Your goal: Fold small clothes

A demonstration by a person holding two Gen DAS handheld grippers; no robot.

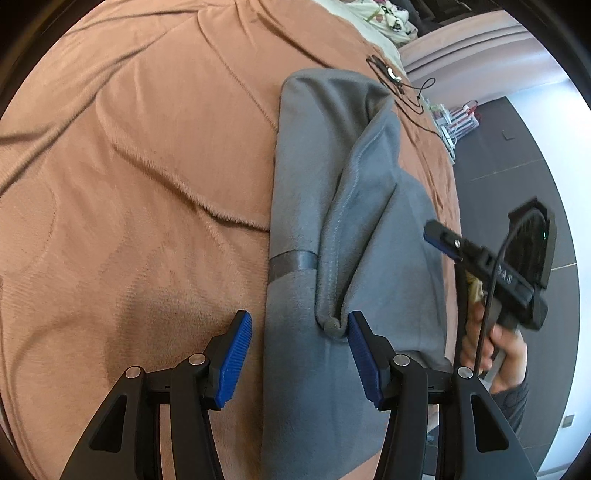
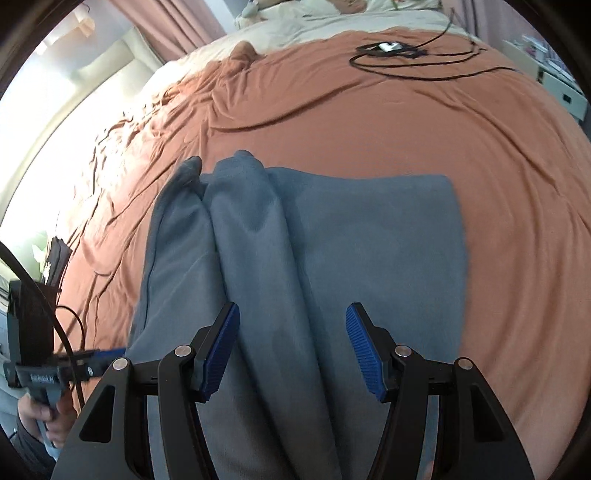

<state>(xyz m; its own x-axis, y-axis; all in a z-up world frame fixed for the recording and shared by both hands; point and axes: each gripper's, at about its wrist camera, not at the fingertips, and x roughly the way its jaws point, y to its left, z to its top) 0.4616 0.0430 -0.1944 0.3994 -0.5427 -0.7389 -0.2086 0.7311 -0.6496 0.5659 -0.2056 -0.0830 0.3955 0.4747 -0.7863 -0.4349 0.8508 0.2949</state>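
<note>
A grey fleece garment [image 1: 314, 192] lies partly folded on the orange bedspread [image 1: 129, 166], with a dark band across it and a raised fold running along its length. My left gripper [image 1: 300, 354] is open above the garment's near end, its right pad beside a bunched corner. My right gripper [image 2: 291, 354] is open above the same garment [image 2: 332, 240], holding nothing. The right gripper also shows in the left wrist view [image 1: 443, 242] at the bed's right edge. The left gripper shows in the right wrist view [image 2: 107, 356] at the lower left.
A black cable with a small device [image 2: 388, 48] lies on the far part of the bedspread [image 2: 406, 122]. Cream bedding [image 2: 314, 22] lies beyond. The dark floor [image 1: 517, 147] is to the right of the bed. Curtains and a window are at the left.
</note>
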